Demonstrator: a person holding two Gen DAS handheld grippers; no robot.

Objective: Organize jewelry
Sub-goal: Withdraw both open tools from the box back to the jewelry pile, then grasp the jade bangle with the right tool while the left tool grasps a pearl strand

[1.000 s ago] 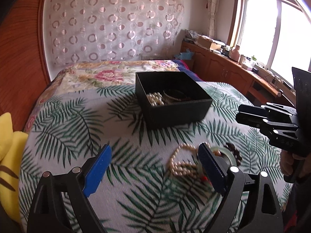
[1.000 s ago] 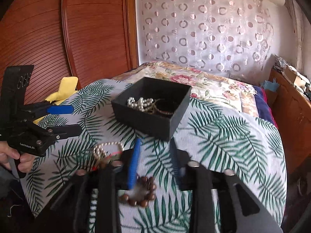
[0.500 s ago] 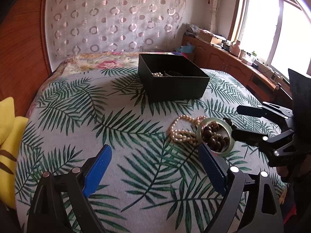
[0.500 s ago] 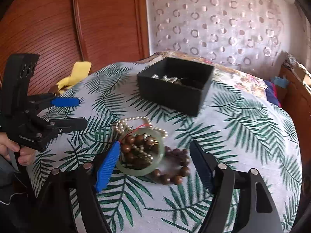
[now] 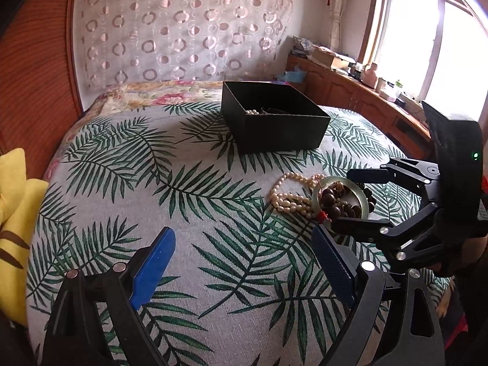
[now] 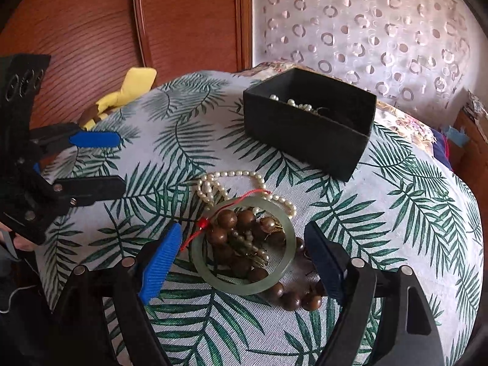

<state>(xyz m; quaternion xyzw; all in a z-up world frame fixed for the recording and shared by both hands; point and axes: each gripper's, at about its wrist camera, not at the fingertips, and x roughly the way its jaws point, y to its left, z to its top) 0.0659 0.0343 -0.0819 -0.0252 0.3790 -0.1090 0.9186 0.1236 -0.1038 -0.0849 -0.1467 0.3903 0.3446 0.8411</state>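
A black box (image 5: pixel 274 122) (image 6: pixel 311 128) sits on the palm-leaf cloth with pearls and a bracelet inside. In front of it lies a pile: a pearl necklace (image 6: pixel 219 183) (image 5: pixel 289 195), a green jade bangle (image 6: pixel 244 280) (image 5: pixel 364 198) with a red cord, and brown wooden beads (image 6: pixel 231 235) (image 5: pixel 338 204). My right gripper (image 6: pixel 241 268) is open, low over the pile, its jaws either side of the bangle. My left gripper (image 5: pixel 244 262) is open and empty, left of the pile over bare cloth.
A yellow cushion (image 5: pixel 15 213) lies at the bed's left edge by the wooden headboard (image 6: pixel 91 30). A wooden counter (image 5: pixel 366 100) with clutter runs under the window at the right.
My right gripper has opened wide and dropped down over the jewelry pile. My left gripper has pulled back and lowered, so the box looks farther away.
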